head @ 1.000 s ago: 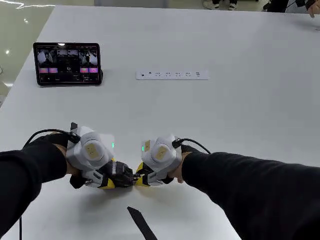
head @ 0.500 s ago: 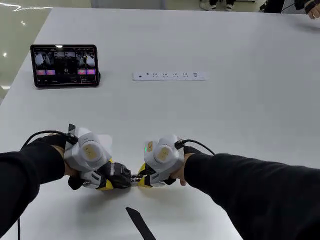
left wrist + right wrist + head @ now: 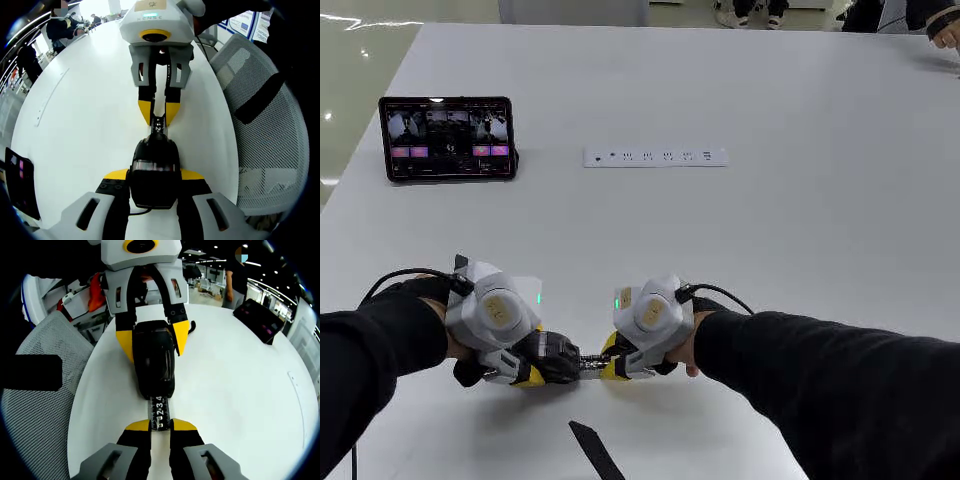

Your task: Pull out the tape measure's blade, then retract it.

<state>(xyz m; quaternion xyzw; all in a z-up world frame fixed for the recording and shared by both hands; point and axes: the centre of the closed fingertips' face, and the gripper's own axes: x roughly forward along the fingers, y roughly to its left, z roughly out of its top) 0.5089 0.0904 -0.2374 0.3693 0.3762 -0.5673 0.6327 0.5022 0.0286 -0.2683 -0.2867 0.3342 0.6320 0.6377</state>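
A: What is the left gripper [image 3: 154, 175] doing at this moment?

B: It is clamping the black tape measure [image 3: 154, 162] by its two sides. The jaws are standing rather narrow and are pressing on the case. The case seems to be resting on the white table [image 3: 800, 220], near the person's edge and between the two grippers.

A: And the blade, is it coming out?

B: Yes, the blade [image 3: 159, 412] is coming out of the case toward the right. Only a short piece is showing, with the first printed marks on it.

A: What is holding its end?

B: The right gripper [image 3: 161, 426] is pinching it. Its jaws are almost closed on the blade's end, just beside the mouth of the case.

A: So how far is the task going?

B: I am judging that the pull is only beginning. Both grips are made, but the two grippers are sitting close together, nose to nose. Most of the pulling out is remaining, and after that the whole retraction.
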